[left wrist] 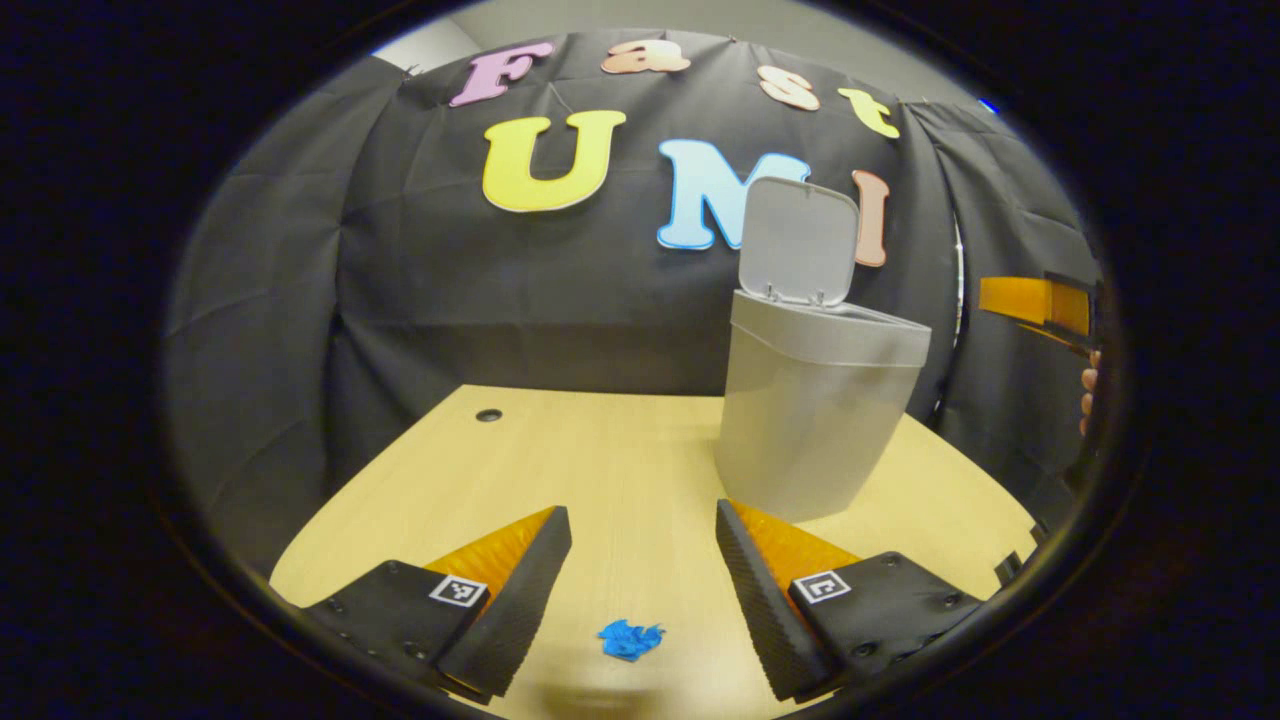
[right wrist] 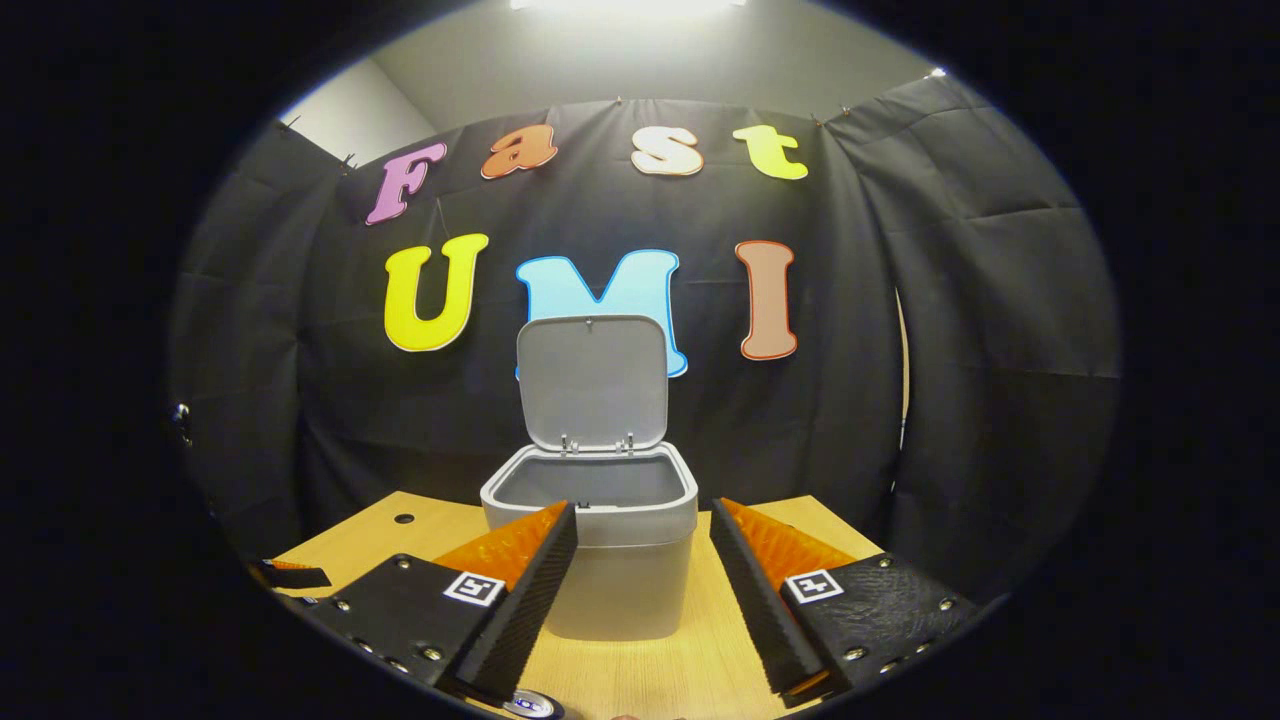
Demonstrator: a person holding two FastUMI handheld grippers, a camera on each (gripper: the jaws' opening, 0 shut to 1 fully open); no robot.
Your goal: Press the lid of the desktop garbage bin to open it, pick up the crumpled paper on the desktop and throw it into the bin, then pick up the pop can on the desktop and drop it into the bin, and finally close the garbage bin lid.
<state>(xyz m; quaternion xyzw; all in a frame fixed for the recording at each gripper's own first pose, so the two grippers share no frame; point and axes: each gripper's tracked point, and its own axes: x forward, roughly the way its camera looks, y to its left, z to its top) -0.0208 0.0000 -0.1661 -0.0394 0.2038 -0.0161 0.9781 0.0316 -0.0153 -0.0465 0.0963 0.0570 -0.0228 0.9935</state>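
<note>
In the left gripper view, left gripper poised low over the wooden table, jaws spread wide, nothing held between them. Down on the table between the two fingers and close to the bottom edge, crumpled paper, blue, lying free and untouched by either finger. Ahead and to the right, grey garbage bin standing upright on the table, just past the tip of the right-hand finger; whether touching cannot be told. Lid swung up and back on its rear hinge, standing nearly upright, mouth of the bin uncovered. Small round hole in the tabletop far to the left. At the far right edge, part of the other gripper in a hand, raised well above table level; state of those jaws hidden. In the right gripper view, right gripper held level with the bin, facing it squarely, jaws likewise wide apart and empty. Bin dead centre between the two fingers but farther off, not pinched by them; lid upright behind the open mouth, inside of the bin in shadow. At the very bottom edge, between the fingers, a round metal top, seemingly the pop can, mostly cut off.
</note>
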